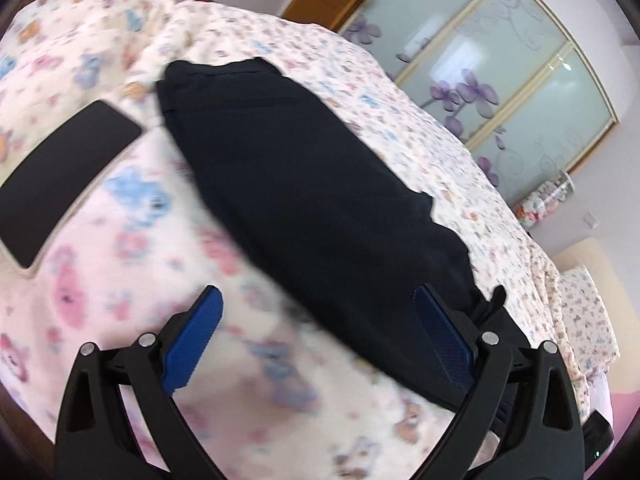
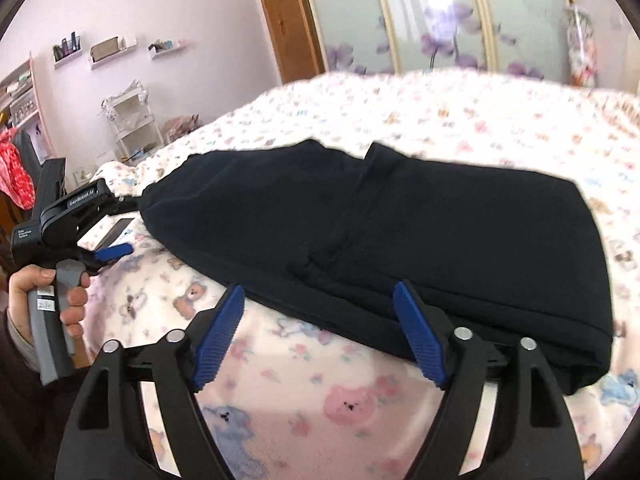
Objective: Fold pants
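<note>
The dark navy pants (image 1: 304, 168) lie folded in a long band across the bed. My left gripper (image 1: 316, 300) is open over one end of them, its right pad (image 1: 440, 332) above the fabric and its left pad over the bedspread. In the right wrist view the pants (image 2: 400, 220) run from left to right. My right gripper (image 2: 318, 292) is open at their near edge, and the pads do not press on the cloth. A hand (image 2: 40, 292) holds the left gripper at the pants' left end.
The bedspread (image 2: 280, 360) has a pastel bear print. A flat black phone-like slab (image 1: 60, 176) lies on it left of the pants. Sliding wardrobe doors (image 1: 500, 80) with purple flowers stand beyond the bed. A white shelf cart (image 2: 132, 124) stands by the far wall.
</note>
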A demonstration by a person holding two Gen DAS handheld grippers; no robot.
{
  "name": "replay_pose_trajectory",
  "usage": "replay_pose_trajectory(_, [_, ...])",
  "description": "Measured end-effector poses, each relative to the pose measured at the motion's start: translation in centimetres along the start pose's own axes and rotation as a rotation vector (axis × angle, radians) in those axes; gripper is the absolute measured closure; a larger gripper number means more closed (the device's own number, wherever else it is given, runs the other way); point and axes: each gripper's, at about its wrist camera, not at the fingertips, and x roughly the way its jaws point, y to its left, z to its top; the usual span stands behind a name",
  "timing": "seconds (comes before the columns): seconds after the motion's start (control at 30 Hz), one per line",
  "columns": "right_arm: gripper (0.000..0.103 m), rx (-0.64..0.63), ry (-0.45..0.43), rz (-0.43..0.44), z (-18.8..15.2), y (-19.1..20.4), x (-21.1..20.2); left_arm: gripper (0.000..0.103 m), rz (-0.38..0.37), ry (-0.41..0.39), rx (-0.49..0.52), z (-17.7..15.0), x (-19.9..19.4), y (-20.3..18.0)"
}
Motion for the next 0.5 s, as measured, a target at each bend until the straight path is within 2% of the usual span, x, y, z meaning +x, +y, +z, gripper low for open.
replay_pose_trajectory(0.13, [0.015, -0.009, -0.037, -0.005, -0.1, 0.0, -0.2, 0.006, -0.014, 0.008, -0.042, 0.3, 0.1, 1.0])
replay_pose_trajectory(0.33, [0.013, 0.033, 0.014, -0.040, -0.2, -0.7, 1.1, 0.004, -0.029, 0.053, -0.069, 0.5, 1.3, 1.4])
replay_pose_trajectory(0.4, [0.013, 0.039, 0.030, -0.056, -0.3, -0.7, 1.6, 0.002, -0.019, 0.057, -0.047, 0.2, 1.6, 1.3])
replay_pose_trajectory(0.5, [0.013, 0.044, 0.032, -0.084, -0.4, -0.7, 1.6, 0.002, 0.041, 0.067, 0.027, -0.1, 2.0, 0.2])
